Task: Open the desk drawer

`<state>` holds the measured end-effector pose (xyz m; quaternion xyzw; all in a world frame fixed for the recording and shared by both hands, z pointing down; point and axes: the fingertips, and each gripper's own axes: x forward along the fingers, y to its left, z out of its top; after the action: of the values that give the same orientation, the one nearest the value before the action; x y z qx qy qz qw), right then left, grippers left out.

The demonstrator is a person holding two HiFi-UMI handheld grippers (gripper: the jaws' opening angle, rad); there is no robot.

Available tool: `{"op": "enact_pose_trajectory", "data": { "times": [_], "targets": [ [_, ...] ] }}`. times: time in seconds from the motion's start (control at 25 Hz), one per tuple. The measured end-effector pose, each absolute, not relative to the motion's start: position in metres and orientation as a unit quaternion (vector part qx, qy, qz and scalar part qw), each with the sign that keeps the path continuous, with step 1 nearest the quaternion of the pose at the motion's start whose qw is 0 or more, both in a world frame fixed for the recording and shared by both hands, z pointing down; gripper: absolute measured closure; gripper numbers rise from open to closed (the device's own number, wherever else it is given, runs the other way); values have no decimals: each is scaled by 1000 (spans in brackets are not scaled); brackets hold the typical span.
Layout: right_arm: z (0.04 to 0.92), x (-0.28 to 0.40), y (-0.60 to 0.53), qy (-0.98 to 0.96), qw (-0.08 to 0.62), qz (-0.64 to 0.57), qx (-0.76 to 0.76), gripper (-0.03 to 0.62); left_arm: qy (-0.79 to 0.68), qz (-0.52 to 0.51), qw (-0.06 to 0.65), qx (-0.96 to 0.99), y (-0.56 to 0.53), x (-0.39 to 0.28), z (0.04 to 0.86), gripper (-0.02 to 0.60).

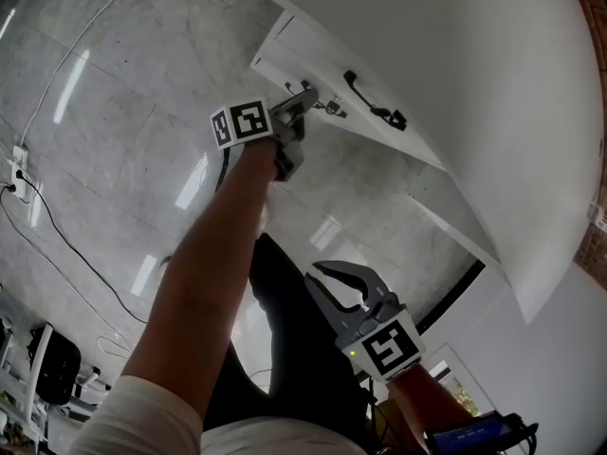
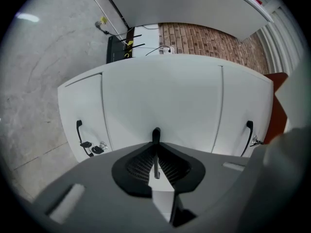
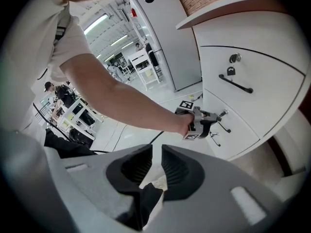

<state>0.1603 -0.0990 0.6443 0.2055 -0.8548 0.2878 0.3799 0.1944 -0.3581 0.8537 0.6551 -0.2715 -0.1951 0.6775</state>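
Left gripper (image 2: 155, 147) jaws clamped on drawer handle (image 2: 155, 133), 12 o'clock in its own view. Head view hides that contact. Right gripper (image 3: 154, 165) jaws slightly apart, empty.

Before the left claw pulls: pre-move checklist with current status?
1. Left claw shut on the drawer handle: ok.
2. Handle sits mid-pad, not out at the tips: ok.
3. Right claw open, empty and well apart from the left claw: ok.
4. Drawer free to slide, not locked: cannot tell.
5. Keys beside the left claw clear of it: cannot tell.
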Motion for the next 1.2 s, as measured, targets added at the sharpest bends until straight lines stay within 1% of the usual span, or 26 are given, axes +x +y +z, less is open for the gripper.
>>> {"op": "enact_pose_trajectory", "data": {
  "times": [0.04, 0.16, 0.72, 1.2],
  "targets": [
    [644, 161, -99, -854, 380, 290, 206, 548, -270, -196, 677, 656, -357, 194, 852, 546],
    [644, 161, -98, -854, 381, 290, 205, 548, -264, -198, 677, 658, -355, 195, 847, 550],
    [647, 149, -101, -853, 376, 301, 201, 548, -261, -175, 696, 645, -323, 188, 861, 552],
    [648, 139, -105, -854, 368, 308, 202, 548, -266, -164, 710, 631, -298, 168, 877, 552]
  ]
}}
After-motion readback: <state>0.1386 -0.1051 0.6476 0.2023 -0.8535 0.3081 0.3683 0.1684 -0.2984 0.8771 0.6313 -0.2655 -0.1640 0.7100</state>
